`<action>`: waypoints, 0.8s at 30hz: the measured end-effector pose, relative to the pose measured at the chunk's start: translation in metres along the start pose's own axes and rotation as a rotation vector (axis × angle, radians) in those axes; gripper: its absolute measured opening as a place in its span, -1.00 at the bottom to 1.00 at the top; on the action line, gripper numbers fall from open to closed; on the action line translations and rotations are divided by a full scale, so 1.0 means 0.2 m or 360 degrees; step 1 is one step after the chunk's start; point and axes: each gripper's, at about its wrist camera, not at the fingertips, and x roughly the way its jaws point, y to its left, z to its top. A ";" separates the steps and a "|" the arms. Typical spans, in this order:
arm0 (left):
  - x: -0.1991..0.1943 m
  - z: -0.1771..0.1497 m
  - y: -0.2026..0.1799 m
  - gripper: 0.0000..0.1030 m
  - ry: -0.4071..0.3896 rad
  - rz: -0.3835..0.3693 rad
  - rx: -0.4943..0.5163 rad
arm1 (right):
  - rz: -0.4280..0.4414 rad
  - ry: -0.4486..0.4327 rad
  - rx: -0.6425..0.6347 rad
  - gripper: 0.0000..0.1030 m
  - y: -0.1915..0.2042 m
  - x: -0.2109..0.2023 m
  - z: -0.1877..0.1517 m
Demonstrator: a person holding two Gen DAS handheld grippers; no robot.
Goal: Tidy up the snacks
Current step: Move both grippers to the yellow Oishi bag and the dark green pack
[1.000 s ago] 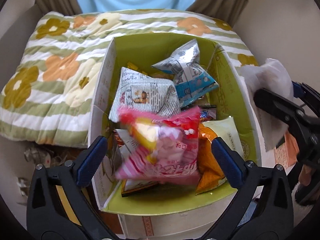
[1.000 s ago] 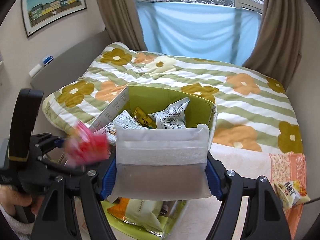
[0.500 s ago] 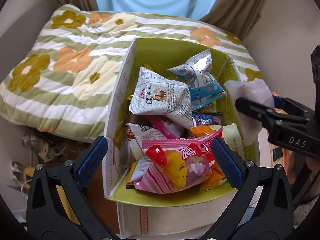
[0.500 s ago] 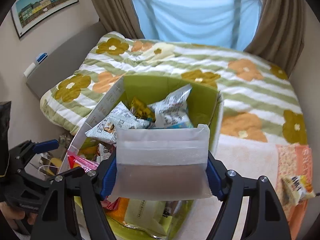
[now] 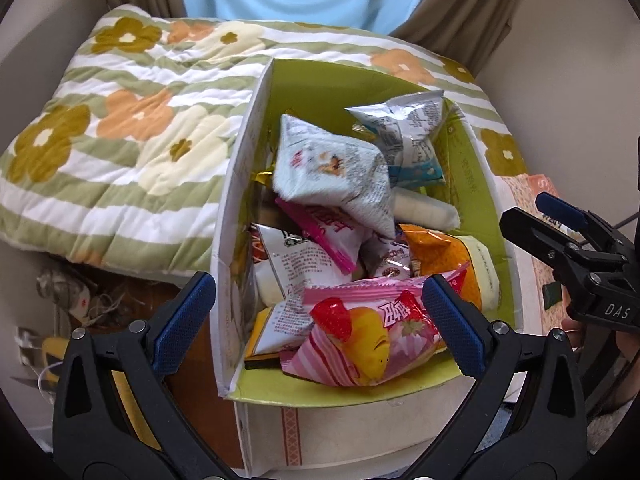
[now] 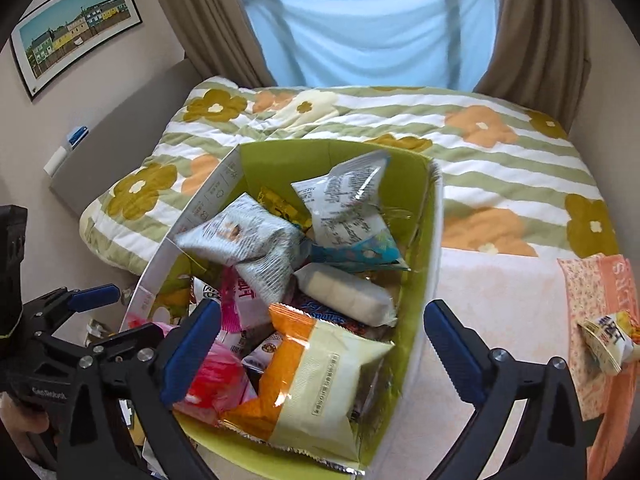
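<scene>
Right gripper (image 6: 322,344) jaws just popped wide open, holding nothing, over the box (image 6: 430,240). Left gripper (image 5: 320,320) is wide open too, empty above the pink bag (image 5: 368,340).

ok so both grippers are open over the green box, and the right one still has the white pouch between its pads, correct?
Not quite. The right gripper holds nothing: its jaws have just been opening, and the right wrist view shows the white pouch lying inside the green box. Both grippers do stand open over the box; the left gripper is empty too.
</scene>
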 end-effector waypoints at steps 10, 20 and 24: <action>-0.07 0.05 -0.18 0.99 -0.0079 -0.0114 0.0199 | -0.0165 -0.0107 0.0138 0.96 -0.09 -0.24 -0.07; -0.03 0.15 -0.68 0.99 -0.0061 -0.0220 0.0392 | -0.0467 -0.0137 0.0150 0.96 -0.39 -0.49 -0.24; 0.03 0.14 -0.94 0.99 -0.0025 -0.0281 0.0462 | -0.0528 -0.0107 0.0238 0.96 -0.60 -0.56 -0.34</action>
